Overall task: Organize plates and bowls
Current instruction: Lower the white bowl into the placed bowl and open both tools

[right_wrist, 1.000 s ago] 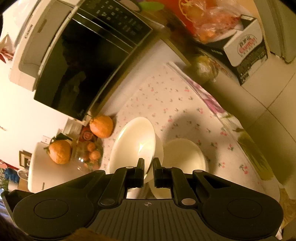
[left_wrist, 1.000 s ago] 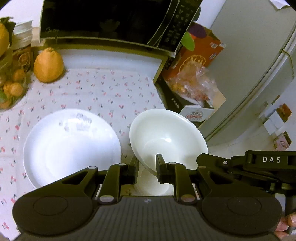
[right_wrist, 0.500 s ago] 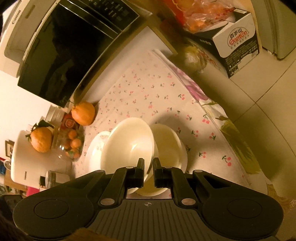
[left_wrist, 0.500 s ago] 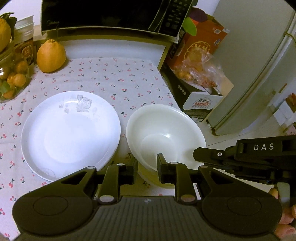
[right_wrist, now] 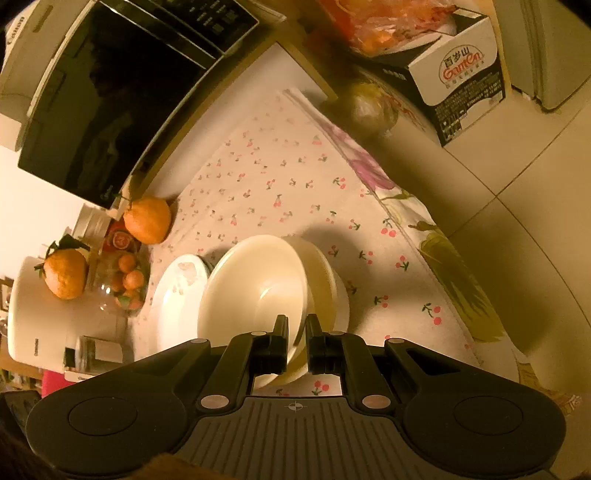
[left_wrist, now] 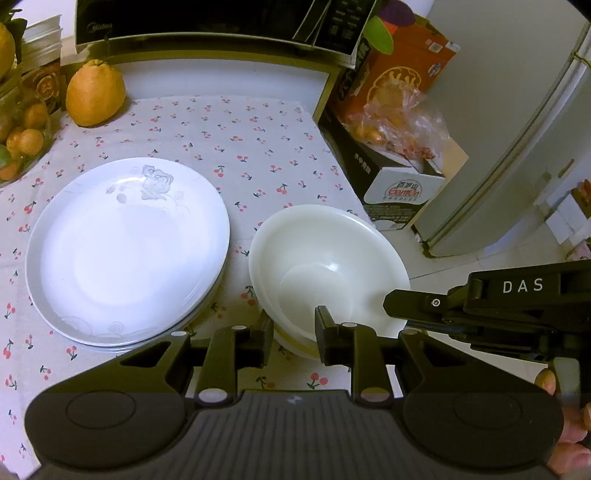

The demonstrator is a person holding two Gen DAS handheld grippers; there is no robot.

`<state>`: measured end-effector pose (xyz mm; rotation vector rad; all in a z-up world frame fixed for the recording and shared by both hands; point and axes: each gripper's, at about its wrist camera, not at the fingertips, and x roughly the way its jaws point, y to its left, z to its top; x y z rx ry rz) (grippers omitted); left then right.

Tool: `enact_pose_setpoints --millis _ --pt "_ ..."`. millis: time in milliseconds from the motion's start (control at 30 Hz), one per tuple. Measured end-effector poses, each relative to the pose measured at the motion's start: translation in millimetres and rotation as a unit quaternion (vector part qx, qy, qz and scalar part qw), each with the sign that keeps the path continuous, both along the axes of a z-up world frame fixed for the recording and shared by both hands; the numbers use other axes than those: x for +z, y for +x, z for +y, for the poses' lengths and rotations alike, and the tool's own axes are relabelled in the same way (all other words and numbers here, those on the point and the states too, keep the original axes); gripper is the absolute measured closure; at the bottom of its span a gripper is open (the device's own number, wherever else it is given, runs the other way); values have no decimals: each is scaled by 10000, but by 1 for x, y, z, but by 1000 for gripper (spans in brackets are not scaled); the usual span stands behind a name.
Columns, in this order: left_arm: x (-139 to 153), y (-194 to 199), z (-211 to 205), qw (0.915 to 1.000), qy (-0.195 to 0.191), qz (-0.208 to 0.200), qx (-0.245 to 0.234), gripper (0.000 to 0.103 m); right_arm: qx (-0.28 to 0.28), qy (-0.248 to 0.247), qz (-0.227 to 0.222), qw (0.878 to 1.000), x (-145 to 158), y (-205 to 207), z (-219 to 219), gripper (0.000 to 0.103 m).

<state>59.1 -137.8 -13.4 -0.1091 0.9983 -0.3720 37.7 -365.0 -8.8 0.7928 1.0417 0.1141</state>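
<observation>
While our right gripper pinches the rim of the top bowl, nested in the bowl stack just right of the plates, our left gripper is opening around that rim.

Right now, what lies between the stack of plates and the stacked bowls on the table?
Only bare cherry-print tablecloth. In the left wrist view a narrow strip of it separates the stack of plates from the stacked bowls; they do not touch.

cherry-print tablecloth; microwave behind; pale fridge; tiled floor
</observation>
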Motion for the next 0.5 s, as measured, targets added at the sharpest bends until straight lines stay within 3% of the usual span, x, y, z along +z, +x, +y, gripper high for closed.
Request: enact_pose_setpoints --millis 500 --pt "0 -5 -13 9985 528 -131 4 75 114 -274 -28 9996 2 4 2 89"
